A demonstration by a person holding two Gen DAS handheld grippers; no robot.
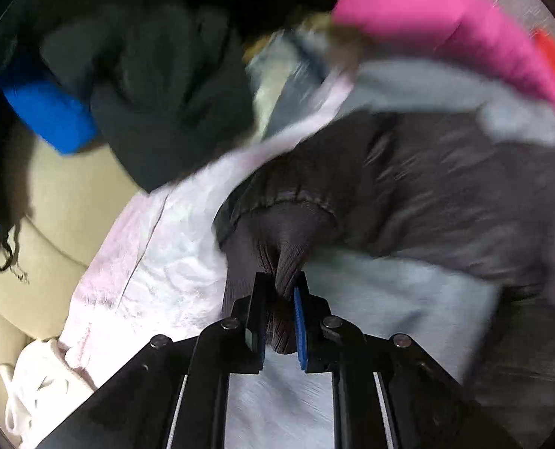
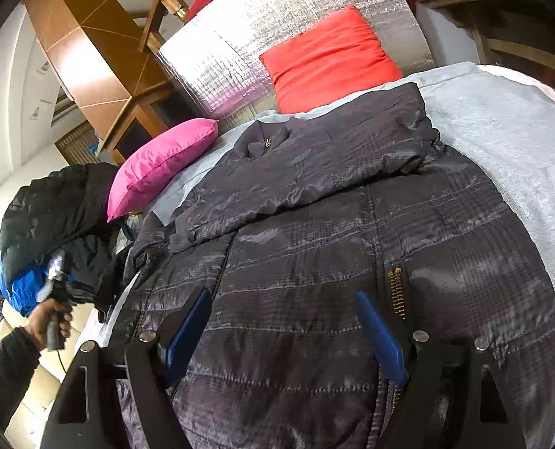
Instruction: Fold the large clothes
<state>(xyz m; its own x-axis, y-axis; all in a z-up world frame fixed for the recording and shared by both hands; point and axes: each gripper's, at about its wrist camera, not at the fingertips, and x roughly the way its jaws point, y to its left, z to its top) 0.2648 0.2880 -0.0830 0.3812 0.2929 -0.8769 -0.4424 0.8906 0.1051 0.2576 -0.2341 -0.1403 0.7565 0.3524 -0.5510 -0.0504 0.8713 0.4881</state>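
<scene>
The dark grey quilted puffer jacket [image 2: 315,247] lies spread flat on a pale grey blanket [image 2: 502,142], its front up, collar and small zip pull at the far end. One sleeve is folded across the jacket's chest, and a brass pocket zipper [image 2: 396,292] shows on its lower half.

The right claw [image 2: 288,325] hangs just above the jacket's lower front with its blue-padded fingers [image 2: 189,331] spread wide, gripping nothing.

The left claw [image 1: 281,321] is pinched narrow on the ribbed knit cuff [image 1: 277,258] of the jacket's other sleeve, the cuff bunched between the blue pads; the cloth beyond it is blurred. From the right wrist view the person's left hand [image 2: 51,320] holds that tool off the jacket's left edge.

Beyond the jacket's collar a red pillow [image 2: 333,56] rests against a silver foil-covered backing [image 2: 240,37]. A pink pillow [image 2: 161,164] sits beside the jacket's shoulder. Past the pink pillow, a heap of dark garments [image 2: 52,209] with a blue one [image 2: 26,288] is piled on a cream sofa [image 1: 64,187]. A pale pink garment [image 1: 157,247] lies just beside the held cuff.
</scene>
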